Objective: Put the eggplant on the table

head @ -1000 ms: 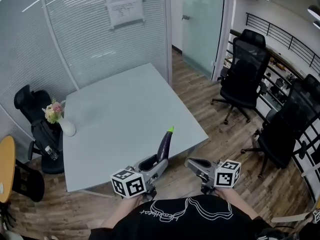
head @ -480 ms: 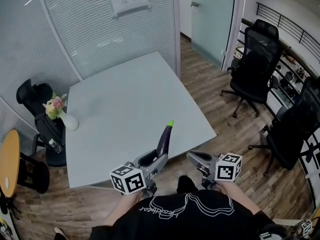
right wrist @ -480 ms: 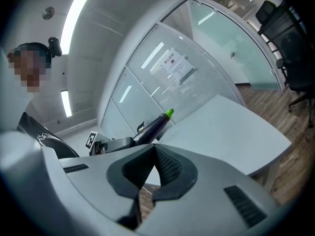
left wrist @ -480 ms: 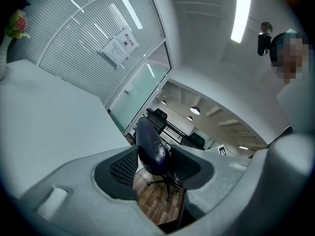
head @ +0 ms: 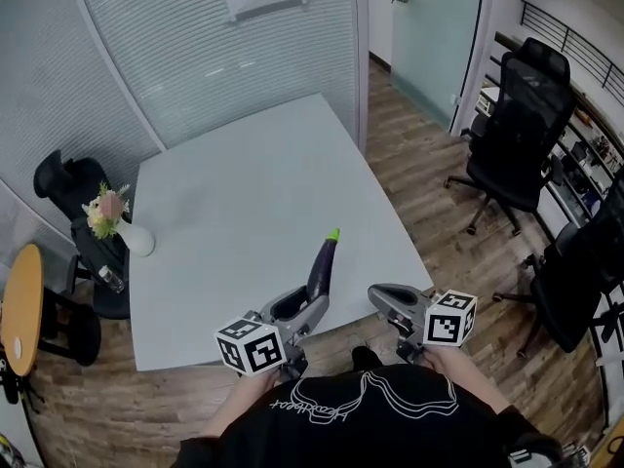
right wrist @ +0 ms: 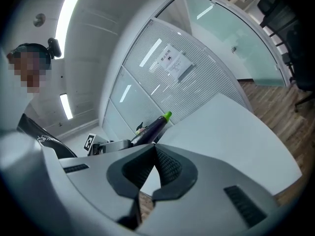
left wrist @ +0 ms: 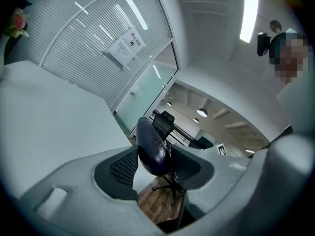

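At the left of the head view a vase of flowers stands on the pale table by its left edge, well apart from the work. Lower centre, the left gripper is clamped on the eggplant at its dark lower end, jaws standing wide around its girth. The eggplant rises almost upright, green stem on top, above the table's near edge and, as I judge it, not yet resting there. Gripping it low probably leaves its length free to be laid down. This gripper points ahead and a little downward, with the forearm coming up from the bottom of the frame. Just right of it the right gripper is closed on nothing and held level beside the table edge, likely kept aside. Black office chairs stand at the right
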`<state>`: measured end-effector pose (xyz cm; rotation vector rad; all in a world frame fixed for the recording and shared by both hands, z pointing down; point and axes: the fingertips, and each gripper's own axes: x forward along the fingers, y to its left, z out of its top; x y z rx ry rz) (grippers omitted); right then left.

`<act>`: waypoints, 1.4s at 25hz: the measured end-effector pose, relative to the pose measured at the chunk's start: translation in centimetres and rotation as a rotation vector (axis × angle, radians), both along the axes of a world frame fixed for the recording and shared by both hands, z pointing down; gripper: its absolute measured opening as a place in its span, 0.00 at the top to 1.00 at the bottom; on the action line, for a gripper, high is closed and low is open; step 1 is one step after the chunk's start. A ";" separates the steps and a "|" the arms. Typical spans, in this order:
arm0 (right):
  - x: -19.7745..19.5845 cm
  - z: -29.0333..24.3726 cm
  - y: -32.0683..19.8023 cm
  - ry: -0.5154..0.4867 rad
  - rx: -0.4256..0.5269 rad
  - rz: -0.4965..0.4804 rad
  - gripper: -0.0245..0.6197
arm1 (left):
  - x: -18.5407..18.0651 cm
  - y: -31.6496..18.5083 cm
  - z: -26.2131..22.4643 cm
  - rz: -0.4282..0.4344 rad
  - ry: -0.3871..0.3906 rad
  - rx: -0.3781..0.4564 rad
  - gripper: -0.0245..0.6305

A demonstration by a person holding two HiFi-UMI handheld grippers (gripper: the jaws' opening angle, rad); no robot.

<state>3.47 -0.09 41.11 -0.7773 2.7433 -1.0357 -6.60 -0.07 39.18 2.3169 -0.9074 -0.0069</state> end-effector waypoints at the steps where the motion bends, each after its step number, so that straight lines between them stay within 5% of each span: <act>1: 0.1 0.0 -0.8 0.000 -0.001 -0.005 0.95 | 0.1 -0.8 -0.1 -0.005 -0.002 0.003 0.64; 22: 1.0 3.2 -11.1 0.024 -0.085 -0.043 0.95 | -0.3 -12.4 5.3 -0.106 -0.035 -0.075 0.64; 35: 0.5 6.4 -12.9 0.038 -0.160 -0.053 0.95 | -1.6 -15.7 11.4 -0.145 -0.190 -0.119 0.64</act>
